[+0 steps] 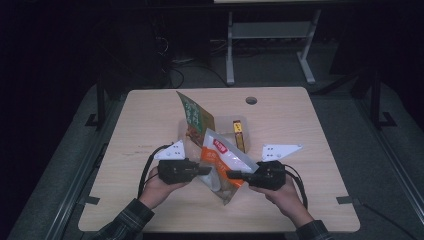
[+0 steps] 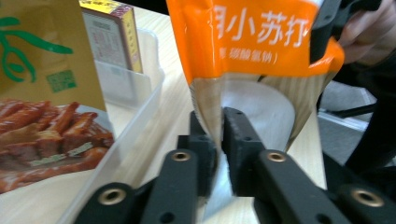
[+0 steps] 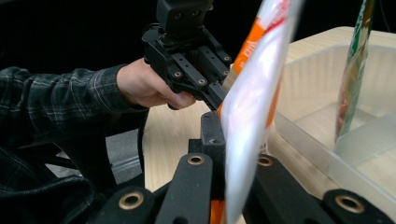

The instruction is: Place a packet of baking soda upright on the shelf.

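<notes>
An orange and white pouch (image 1: 222, 160) with a clear lower part hangs just above the table between my two grippers. My left gripper (image 1: 207, 171) is shut on the pouch's left edge; in the left gripper view its jaws (image 2: 219, 135) pinch the thin seam of the pouch (image 2: 252, 42). My right gripper (image 1: 231, 174) is shut on the opposite side, and in the right gripper view the pouch (image 3: 252, 102) stands edge-on between the jaws of the right gripper (image 3: 236, 140). The left gripper (image 3: 219, 95) faces it from across the pouch.
Just behind the pouch, a clear plastic tray (image 2: 140, 107) holds an upright gold and green bag with a meat picture (image 1: 195, 117) and a yellow box (image 1: 239, 132). A round hole (image 1: 251, 100) sits near the table's far edge. White table legs stand beyond.
</notes>
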